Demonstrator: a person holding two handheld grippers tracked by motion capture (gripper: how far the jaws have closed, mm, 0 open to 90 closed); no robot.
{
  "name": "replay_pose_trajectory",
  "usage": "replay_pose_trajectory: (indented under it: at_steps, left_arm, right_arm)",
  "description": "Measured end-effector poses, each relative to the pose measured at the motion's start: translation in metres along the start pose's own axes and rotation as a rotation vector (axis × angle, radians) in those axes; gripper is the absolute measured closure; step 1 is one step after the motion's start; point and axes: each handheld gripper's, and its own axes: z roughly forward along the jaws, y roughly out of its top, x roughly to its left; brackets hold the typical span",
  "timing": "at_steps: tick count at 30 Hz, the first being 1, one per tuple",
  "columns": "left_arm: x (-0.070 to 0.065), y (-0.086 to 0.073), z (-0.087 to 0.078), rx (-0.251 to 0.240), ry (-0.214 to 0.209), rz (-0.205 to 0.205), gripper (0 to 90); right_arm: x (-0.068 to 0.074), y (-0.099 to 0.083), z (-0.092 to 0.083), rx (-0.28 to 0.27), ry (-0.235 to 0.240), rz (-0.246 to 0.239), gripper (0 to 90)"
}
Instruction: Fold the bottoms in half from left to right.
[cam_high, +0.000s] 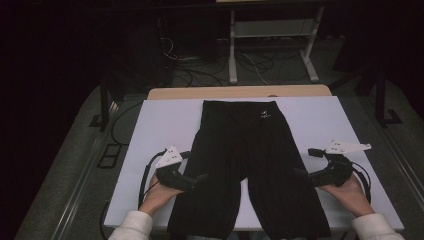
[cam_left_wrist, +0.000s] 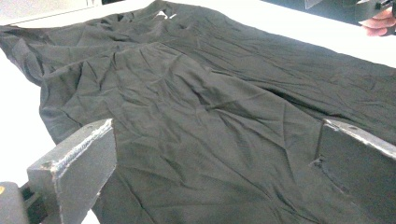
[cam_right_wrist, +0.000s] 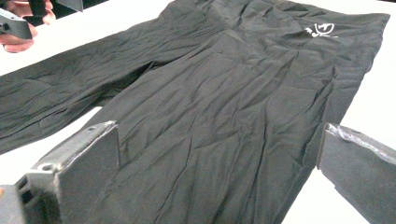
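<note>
A pair of black shorts lies flat on the white table top, waistband at the far side and both legs reaching toward the person. A small white logo marks the waistband. My left gripper points inward at the outer edge of the left leg, jaws open and wide apart with the wrinkled cloth lying beyond them. On the other side my right gripper faces the outer edge of the right leg, also open, and its view looks across the fabric and logo.
The white top ends near the person's sleeves at the front edge. A wooden strip runs behind it. Beyond stand white table legs and loose cables on the dark floor. Black cables trail from each gripper.
</note>
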Motion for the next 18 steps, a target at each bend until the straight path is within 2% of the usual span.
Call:
replay_pose_trajectory:
  at_steps: [18]
  left_arm:
    - [-0.0007,0.0004,-0.0002,-0.005,0.002,0.006,0.0]
  right_arm:
    - [0.0017,0.0015,-0.0019,-0.005,-0.009,-0.006,0.0]
